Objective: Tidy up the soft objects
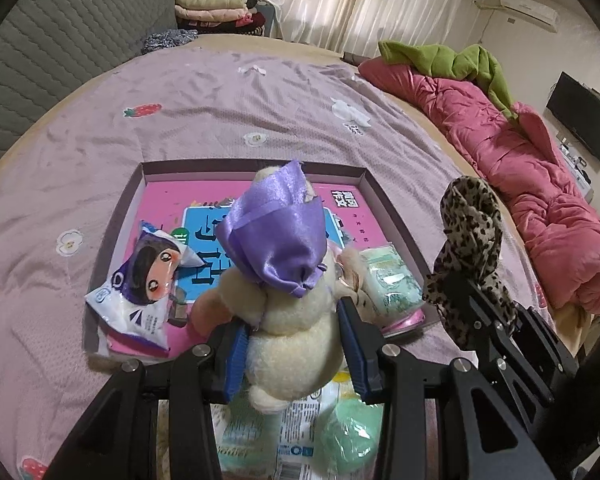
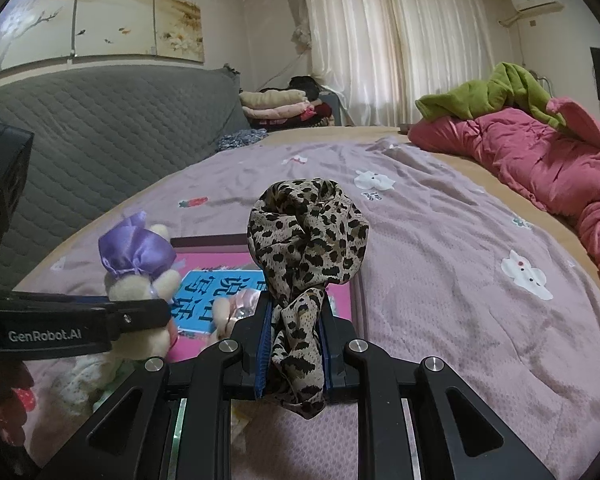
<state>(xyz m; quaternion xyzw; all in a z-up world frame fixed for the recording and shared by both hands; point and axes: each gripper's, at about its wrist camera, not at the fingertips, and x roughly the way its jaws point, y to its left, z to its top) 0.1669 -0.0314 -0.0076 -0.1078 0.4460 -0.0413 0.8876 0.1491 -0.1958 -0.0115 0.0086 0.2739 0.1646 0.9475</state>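
My left gripper point(image 1: 294, 340) is shut on a cream plush toy point(image 1: 296, 332) with a purple satin hat, held over the near edge of a shallow box point(image 1: 256, 168) that has a pink book inside. The toy also shows in the right wrist view point(image 2: 140, 280). My right gripper point(image 2: 294, 344) is shut on a bunched leopard-print scarf point(image 2: 308, 240), held above the bed to the right of the box; the scarf shows in the left wrist view point(image 1: 470, 232) too. A tissue pack with a cartoon face point(image 1: 140, 284) and a pale green pack point(image 1: 392, 276) lie in the box.
Green-and-white packets point(image 1: 300, 440) lie on the purple bedsheet point(image 1: 220, 112) under my left gripper. A pink quilt point(image 2: 540, 164) with a green garment on it lies along the right side. Folded clothes point(image 2: 280, 108) are stacked at the far end by a grey headboard.
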